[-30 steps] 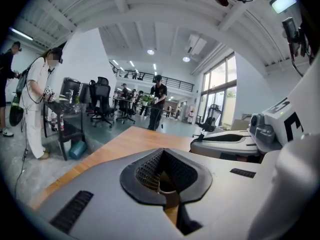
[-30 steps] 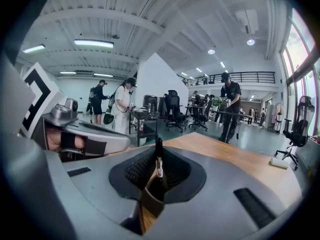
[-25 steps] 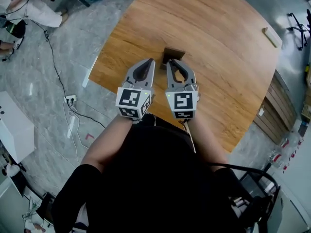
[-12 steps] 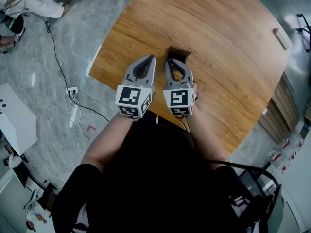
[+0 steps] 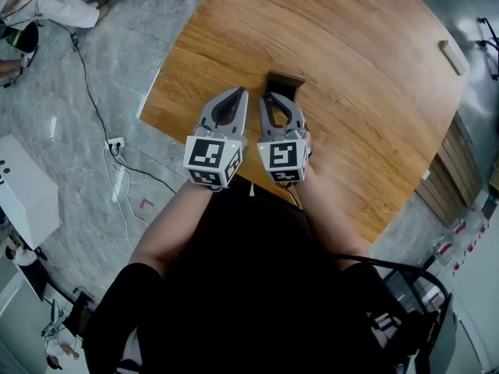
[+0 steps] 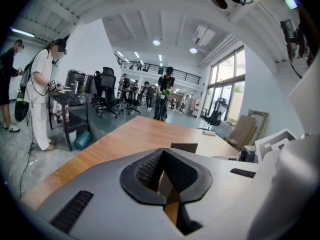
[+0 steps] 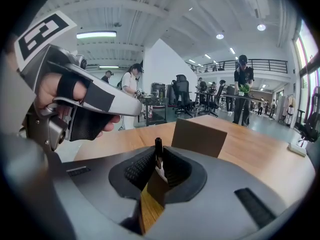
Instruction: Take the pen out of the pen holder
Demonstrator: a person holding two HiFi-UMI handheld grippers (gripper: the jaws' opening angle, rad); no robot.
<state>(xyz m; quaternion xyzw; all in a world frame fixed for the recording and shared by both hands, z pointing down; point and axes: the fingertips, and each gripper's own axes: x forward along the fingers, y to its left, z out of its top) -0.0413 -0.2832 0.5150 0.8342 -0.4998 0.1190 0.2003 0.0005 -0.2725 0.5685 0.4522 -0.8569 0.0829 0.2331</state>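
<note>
A brown box-shaped pen holder (image 5: pixel 284 80) stands on the wooden table (image 5: pixel 366 68) near its front edge. In the right gripper view a black pen (image 7: pixel 158 146) stands upright in front of the holder's tall back wall (image 7: pixel 200 136). My right gripper (image 5: pixel 274 96) reaches the holder from the near side, and its jaws (image 7: pixel 158 153) are shut on the pen's upper end. My left gripper (image 5: pixel 243 92) hovers just left of the holder, shut with nothing in it (image 6: pixel 164 151). The head view hides the pen behind the right gripper.
A small beige block (image 5: pixel 453 56) lies at the table's far right edge. A cable and power strip (image 5: pixel 115 143) lie on the floor to the left. The hand-held left gripper (image 7: pixel 85 101) is close beside the right one. People stand at desks far behind.
The right gripper has shifted a little left, closer to the left gripper, and its jaws have drawn in at the holder. The left gripper has barely moved.
</note>
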